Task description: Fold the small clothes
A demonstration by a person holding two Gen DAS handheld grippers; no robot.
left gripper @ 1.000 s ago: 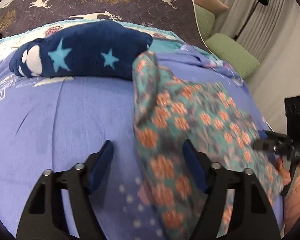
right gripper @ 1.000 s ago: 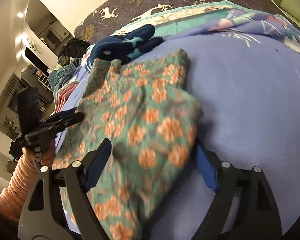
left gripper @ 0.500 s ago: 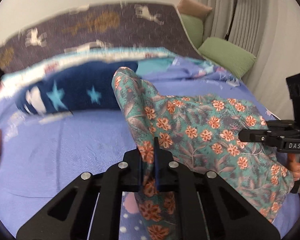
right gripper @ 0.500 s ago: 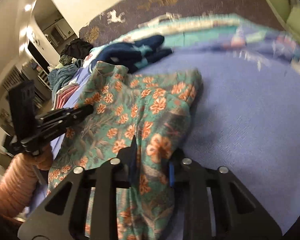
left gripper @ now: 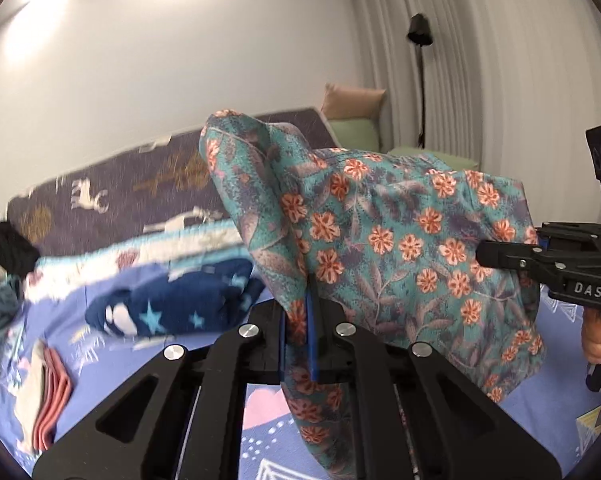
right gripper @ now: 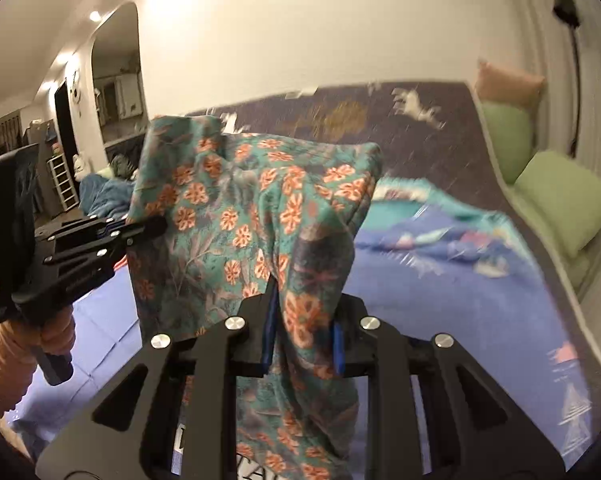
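A teal floral garment point(left gripper: 380, 248) with orange flowers hangs in the air above the bed, stretched between my two grippers. My left gripper point(left gripper: 300, 340) is shut on one edge of it. My right gripper point(right gripper: 302, 336) is shut on the other edge, with a thick fold of the floral garment point(right gripper: 236, 216) between its blue pads. The right gripper also shows in the left wrist view point(left gripper: 540, 260) at the right, and the left gripper shows in the right wrist view point(right gripper: 112, 236) at the left.
The bed has a purple-blue sheet point(right gripper: 460, 300). A navy star blanket point(left gripper: 172, 304) lies across it. Folded pink and white clothes point(left gripper: 44, 392) sit at the left edge. Green pillows point(right gripper: 560, 196) and a floor lamp point(left gripper: 420, 80) stand by the curtain.
Both grippers closed on the floral garment as it lay on the bed, then lifted it up into the air. Both views tilted up toward the wall.
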